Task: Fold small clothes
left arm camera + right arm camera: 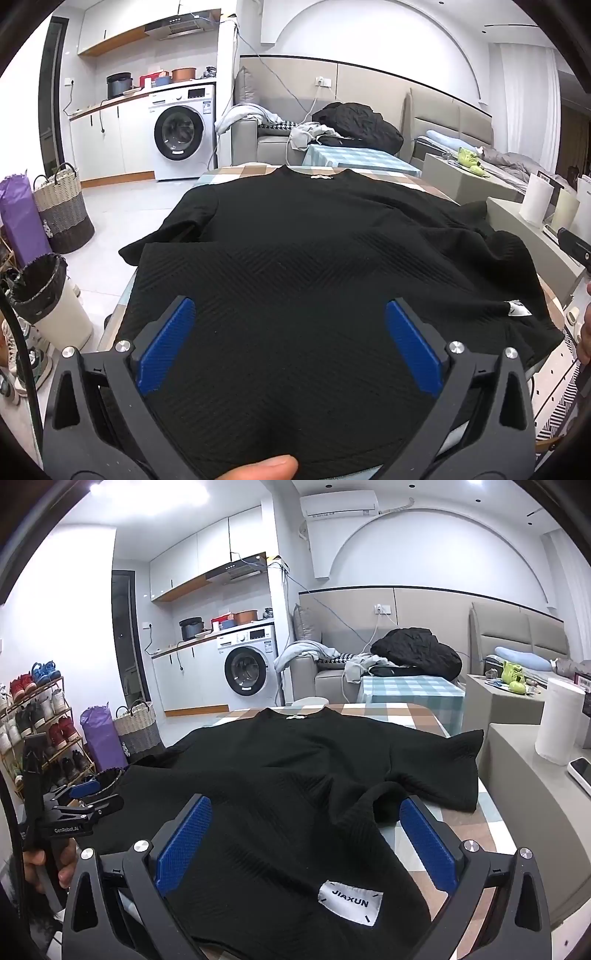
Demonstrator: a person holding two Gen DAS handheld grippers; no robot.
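A black textured top (295, 240) lies spread on the checked table (240, 171), neckline at the far end, hem nearest me. My left gripper (290, 328) hovers open over the hem's left part, blue pads (166, 343) wide apart above the cloth. In the right wrist view the same top (295, 768) shows a white label (349, 902) near the hem. My right gripper (304, 834) stands open above the hem by that label, nothing pinched. The left gripper (88, 794) appears at the left edge there, held by a hand (55, 864).
A washing machine (181, 131) and woven basket (61, 206) stand at the back left, a lidded bin (48, 295) by the table's left side. A sofa with a black jacket (358, 123) lies behind. A paper roll (557, 720) and phone (580, 771) rest on the right counter.
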